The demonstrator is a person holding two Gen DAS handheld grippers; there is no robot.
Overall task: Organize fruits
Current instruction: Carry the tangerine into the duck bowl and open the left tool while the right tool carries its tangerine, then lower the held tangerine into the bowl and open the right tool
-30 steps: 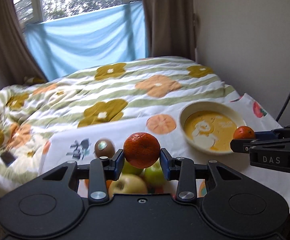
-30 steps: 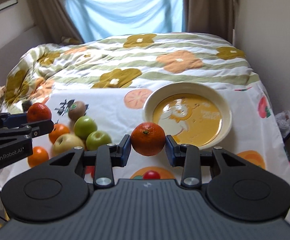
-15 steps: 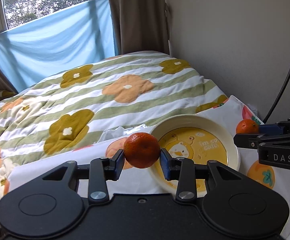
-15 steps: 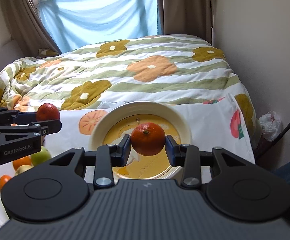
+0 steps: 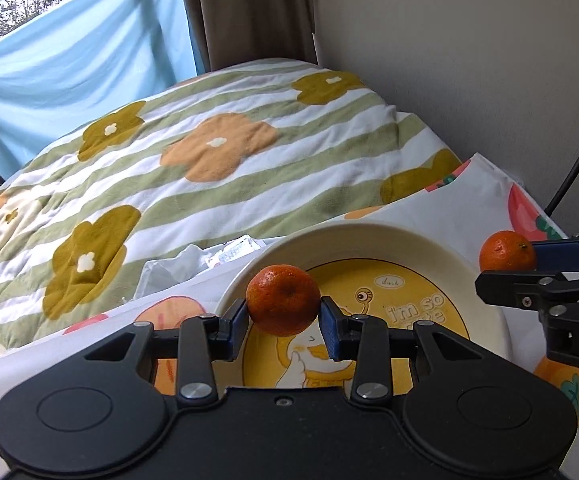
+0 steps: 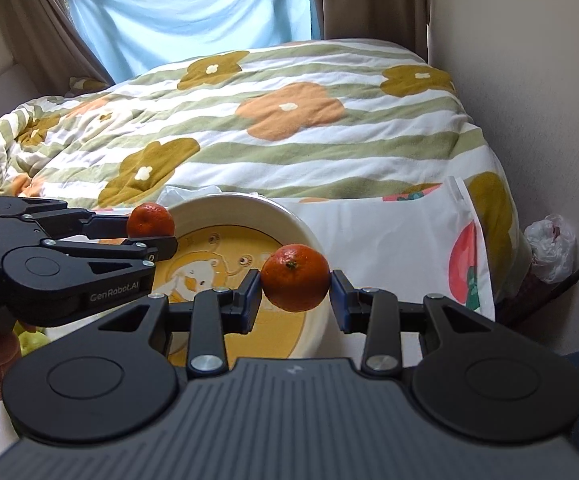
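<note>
- The left gripper [image 5: 284,318] pinches a mandarin [image 5: 283,299] between its blue pads, squeezing it at its widest part, which likely keeps the round fruit from rolling out.
- The right gripper [image 6: 295,294] likewise clamps a second mandarin [image 6: 295,277] across its middle, stem dimple facing the camera.
- Both fruits hang above the cream bowl [image 5: 373,236] with the yellow cartoon bottom, so each can probably be dropped straight in; the bowl looks empty.
- The two grippers come in from opposite sides of the bowl, apparently so they do not collide: in the right wrist view the left gripper's fruit sits at the bowl's left rim, the right one's over its near right rim.
- The bowl stands on a fruit-printed cloth [image 6: 389,232] at the foot of a flowered duvet [image 6: 289,120].
- Compared with a second ago, the pile of apples, kiwi and oranges has left the left view, with only a sliver of green fruit remaining in the right view; the bowl now fills the foreground of both.
- The grip on each mandarin is unchanged; only the carrying position has shifted toward the bowl.
</note>
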